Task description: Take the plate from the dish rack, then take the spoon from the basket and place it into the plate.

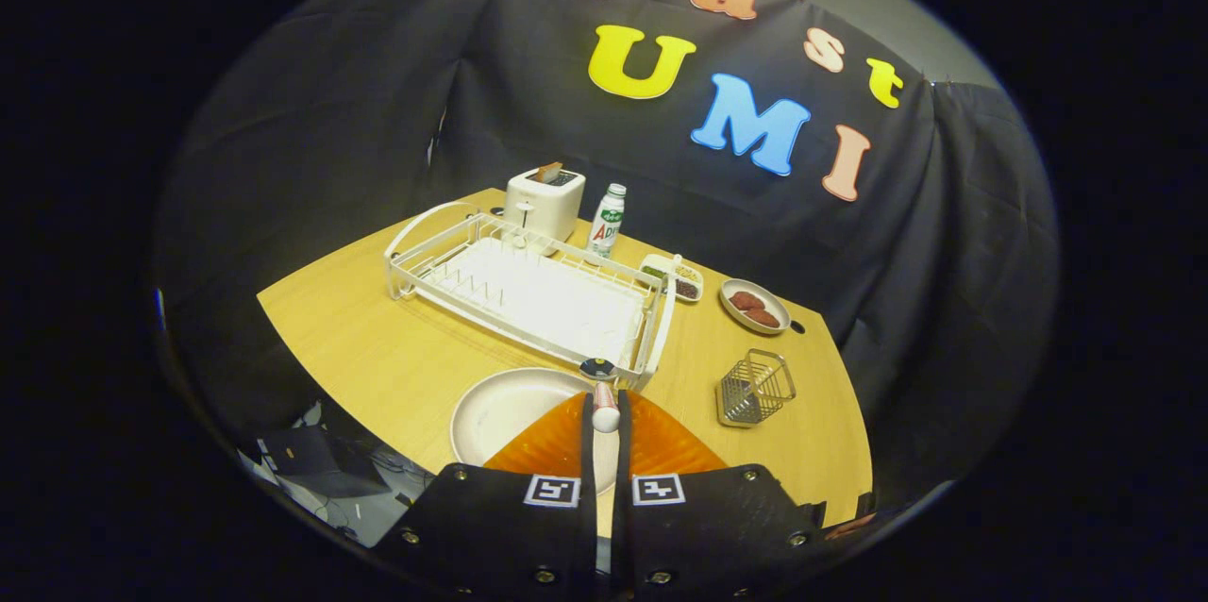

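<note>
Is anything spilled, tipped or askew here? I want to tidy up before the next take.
Nothing stands out. The white wire dish rack sits flat on the wooden table, the round cream plate lies level beside it, and the small wire basket stands upright. The tongs are shut on a slim spoon handle above the plate.

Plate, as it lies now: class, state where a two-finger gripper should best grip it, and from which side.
Likely best: grip the plate by its raised rim on the edge away from the rack, coming in low from that open side. It lies flat, so only the rim gives a pinch, and the rack crowds its far edge. The gripper, shut on the spoon, would need freeing first.
</note>
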A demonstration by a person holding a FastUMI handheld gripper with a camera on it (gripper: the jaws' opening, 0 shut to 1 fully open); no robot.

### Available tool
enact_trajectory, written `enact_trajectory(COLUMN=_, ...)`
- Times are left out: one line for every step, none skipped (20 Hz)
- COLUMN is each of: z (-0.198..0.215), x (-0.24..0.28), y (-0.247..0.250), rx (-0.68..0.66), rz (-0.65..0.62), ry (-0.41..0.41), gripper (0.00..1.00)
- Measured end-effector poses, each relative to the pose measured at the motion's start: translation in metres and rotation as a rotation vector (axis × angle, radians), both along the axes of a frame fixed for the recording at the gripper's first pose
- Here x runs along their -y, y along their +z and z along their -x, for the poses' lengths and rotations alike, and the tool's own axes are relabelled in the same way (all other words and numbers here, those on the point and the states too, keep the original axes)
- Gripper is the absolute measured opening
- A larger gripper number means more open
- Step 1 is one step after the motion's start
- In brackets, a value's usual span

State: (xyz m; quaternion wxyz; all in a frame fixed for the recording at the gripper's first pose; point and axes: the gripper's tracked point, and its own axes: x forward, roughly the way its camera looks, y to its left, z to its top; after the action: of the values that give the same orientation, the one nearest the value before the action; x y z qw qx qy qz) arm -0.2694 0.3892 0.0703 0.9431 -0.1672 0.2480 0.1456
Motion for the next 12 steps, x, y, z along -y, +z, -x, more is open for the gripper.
enact_trajectory(z=0.001, x=-0.004, y=-0.01, rx=-0.019, rz=-0.003, ry=0.011, gripper=0.06)
enact_trajectory(z=0.002, x=-0.009, y=-0.02, rx=-0.039, rz=-0.007, ry=0.02, gripper=0.06)
enact_trajectory(z=0.003, x=-0.013, y=-0.028, rx=-0.056, rz=-0.01, ry=0.027, gripper=0.06)
enact_trajectory(z=0.003, x=-0.017, y=-0.037, rx=-0.074, rz=-0.01, ry=0.033, gripper=0.06)
enact_trajectory(z=0.001, x=-0.02, y=-0.046, rx=-0.089, rz=-0.007, ry=0.04, gripper=0.06)
enact_trajectory(z=0.0, x=-0.022, y=-0.053, rx=-0.101, rz=-0.002, ry=0.047, gripper=0.06)
enact_trajectory(z=-0.001, x=-0.024, y=-0.059, rx=-0.108, rz=0.003, ry=0.052, gripper=0.06)
enact_trajectory(z=-0.004, x=-0.026, y=-0.064, rx=-0.116, rz=0.003, ry=0.058, gripper=0.06)
enact_trajectory(z=-0.005, x=-0.028, y=-0.069, rx=-0.126, rz=0.0, ry=0.063, gripper=0.06)
enact_trajectory(z=-0.008, x=-0.029, y=-0.072, rx=-0.134, rz=-0.005, ry=0.066, gripper=0.06)
enact_trajectory(z=-0.011, x=-0.029, y=-0.074, rx=-0.131, rz=-0.007, ry=0.067, gripper=0.06)
enact_trajectory(z=-0.014, x=-0.029, y=-0.072, rx=-0.127, rz=-0.012, ry=0.069, gripper=0.06)
